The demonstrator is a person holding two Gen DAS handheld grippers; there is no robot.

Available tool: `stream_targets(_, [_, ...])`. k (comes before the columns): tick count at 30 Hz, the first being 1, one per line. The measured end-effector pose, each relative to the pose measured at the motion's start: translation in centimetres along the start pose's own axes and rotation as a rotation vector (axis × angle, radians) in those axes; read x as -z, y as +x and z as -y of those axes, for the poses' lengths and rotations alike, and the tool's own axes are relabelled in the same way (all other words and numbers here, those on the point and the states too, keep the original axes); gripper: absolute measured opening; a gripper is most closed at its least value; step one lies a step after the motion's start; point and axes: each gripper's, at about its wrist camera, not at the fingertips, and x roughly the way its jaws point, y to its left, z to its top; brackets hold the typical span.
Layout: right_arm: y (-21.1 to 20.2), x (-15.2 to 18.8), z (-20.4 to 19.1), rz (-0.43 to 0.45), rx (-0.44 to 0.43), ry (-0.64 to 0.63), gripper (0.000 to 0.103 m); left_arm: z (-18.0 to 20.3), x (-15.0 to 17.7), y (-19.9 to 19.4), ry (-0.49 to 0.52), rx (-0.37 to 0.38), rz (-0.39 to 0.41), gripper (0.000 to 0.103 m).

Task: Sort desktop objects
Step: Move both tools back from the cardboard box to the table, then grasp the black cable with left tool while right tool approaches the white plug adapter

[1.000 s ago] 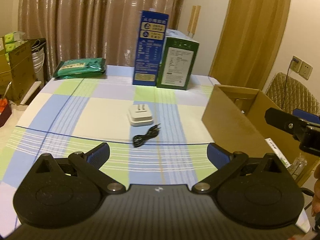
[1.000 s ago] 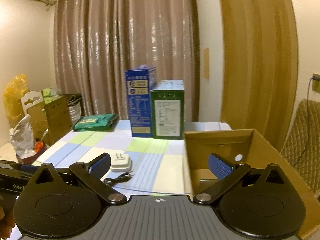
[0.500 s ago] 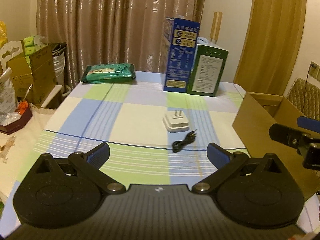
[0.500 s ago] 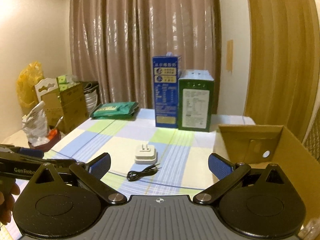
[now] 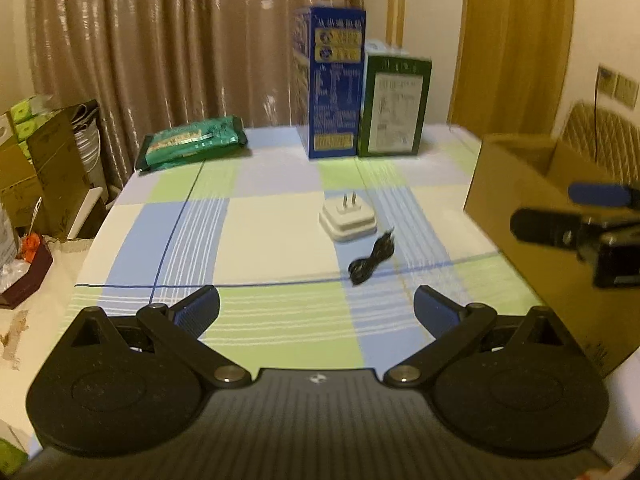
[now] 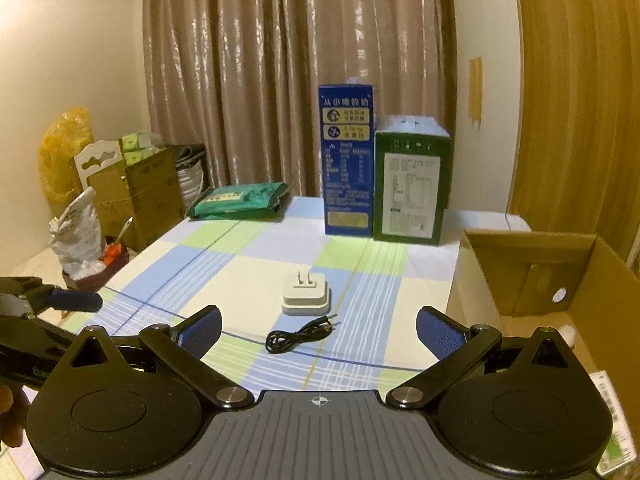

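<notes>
A white plug adapter (image 5: 347, 220) (image 6: 306, 295) lies prongs-up in the middle of the checked tablecloth, with a coiled black cable (image 5: 371, 262) (image 6: 298, 335) just in front of it. At the back stand a blue carton (image 5: 335, 84) (image 6: 347, 160) and a green carton (image 5: 395, 108) (image 6: 412, 184); a green packet (image 5: 192, 142) (image 6: 240, 200) lies back left. A brown cardboard box (image 5: 520, 216) (image 6: 528, 272) stands open at the right. My left gripper (image 5: 316, 310) and right gripper (image 6: 318, 330) hover open and empty above the near table.
The right gripper (image 5: 576, 220) also shows at the right edge of the left wrist view, in front of the box. The left gripper (image 6: 52, 304) shows at the left in the right wrist view. Boxes and bags (image 6: 120, 184) stand on the floor beyond the table's left edge.
Both grippers have pulled back and swung left, so the adapter and cable now sit nearer the centre of each view. Nothing was picked up; both stayed open.
</notes>
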Motion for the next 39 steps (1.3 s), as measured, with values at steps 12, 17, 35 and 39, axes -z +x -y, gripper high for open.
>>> stream_targets(12, [6.3, 0.0, 1.2, -0.112, 0.006, 0.011, 0.101, -0.5, -0.9, 5.8, 0.079, 0.076, -0.102, 0.101])
stream_targets(17, [8.4, -0.2, 2.9, -0.139, 0.007, 0.075, 0.101, -0.4, -1.1, 8.6, 0.127, 0.107, -0.103, 0.101])
stream_targets(35, [11.5, -2.0, 6.1, -0.104, -0.001, 0.214, 0.097, 2.7, -2.9, 17.0, 0.33, 0.265, -0.055, 0.051])
stream_targets(39, [11.9, -2.0, 6.4, -0.108, 0.005, 0.217, 0.097, 3.6, -2.3, 18.2, 0.366, 0.28, -0.093, 0.036])
